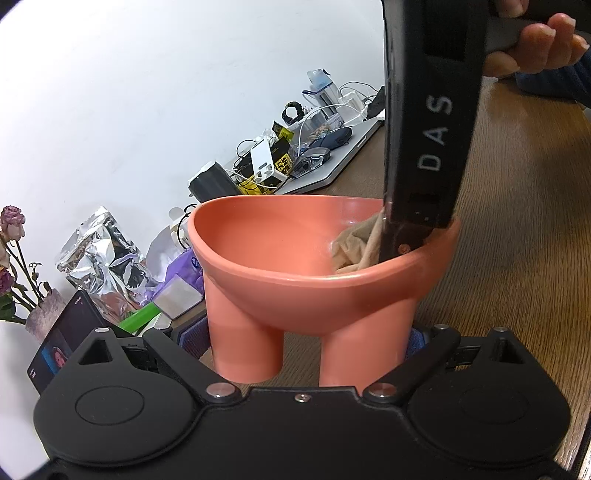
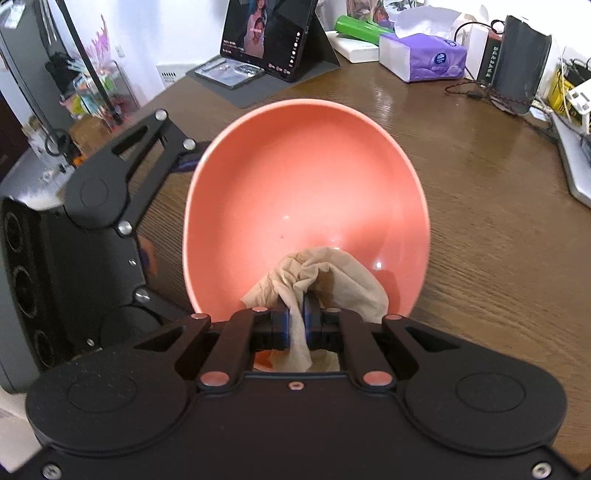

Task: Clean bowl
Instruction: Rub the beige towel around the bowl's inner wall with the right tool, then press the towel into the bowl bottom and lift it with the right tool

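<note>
A salmon-pink bowl [image 1: 280, 243] on stubby legs stands tilted over the wooden table [image 2: 480, 221]. My left gripper [image 1: 301, 336] is shut on the bowl's legs, with a blue pad pressed against each side. Seen from the right wrist, the bowl [image 2: 295, 177] faces me with its inside showing, and the left gripper [image 2: 184, 162] holds it from the left. My right gripper [image 2: 296, 314] is shut on a crumpled beige cloth [image 2: 332, 273] that rests on the near inner wall. The left wrist view shows the right gripper [image 1: 406, 236] reaching down into the bowl with the cloth [image 1: 354, 251]. A small dark speck [image 2: 282, 235] marks the inside.
A propped tablet [image 2: 269, 33], a purple tissue box [image 2: 424, 57] and a green tube [image 2: 358, 27] stand at the table's back. A laptop [image 1: 332, 162] heaped with cables lies far right. A foil bag [image 1: 99, 254] and dried flowers [image 1: 11, 229] sit left. A person's hand [image 1: 546, 40] holds the right gripper.
</note>
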Demonstrator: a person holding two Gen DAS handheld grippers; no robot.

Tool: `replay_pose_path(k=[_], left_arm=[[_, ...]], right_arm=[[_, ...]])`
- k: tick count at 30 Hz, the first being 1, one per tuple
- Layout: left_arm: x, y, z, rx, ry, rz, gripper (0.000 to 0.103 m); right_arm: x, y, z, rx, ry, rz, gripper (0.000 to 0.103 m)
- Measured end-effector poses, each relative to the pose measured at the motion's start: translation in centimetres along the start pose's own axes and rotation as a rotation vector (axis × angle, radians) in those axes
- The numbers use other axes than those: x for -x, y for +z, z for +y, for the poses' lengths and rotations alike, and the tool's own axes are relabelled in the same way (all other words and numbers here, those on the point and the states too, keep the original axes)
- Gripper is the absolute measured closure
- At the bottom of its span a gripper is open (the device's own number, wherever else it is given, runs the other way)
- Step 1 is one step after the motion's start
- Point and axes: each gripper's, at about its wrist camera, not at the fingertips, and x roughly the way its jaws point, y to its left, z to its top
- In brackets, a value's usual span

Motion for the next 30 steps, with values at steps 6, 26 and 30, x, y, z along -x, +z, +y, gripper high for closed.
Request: replay_pose_path(k=[6, 26, 30], left_arm=[[0.0, 0.1, 0.0, 0.0, -0.001, 0.0, 0.008], [0.6, 0.0, -0.9, 0.002, 0.005, 0.004, 0.008], [1.0, 0.0, -1.2, 0.004, 0.006, 0.005, 0.008]], right_arm=[[0.4, 0.5, 0.1, -0.04, 0.093, -0.058, 0.095], [-0.2, 4.2, -0.1, 0.012, 0.063, -0.188, 0.095], [-0.1, 4.6, -0.5, 0.013, 0.037, -0.216, 0.095]])
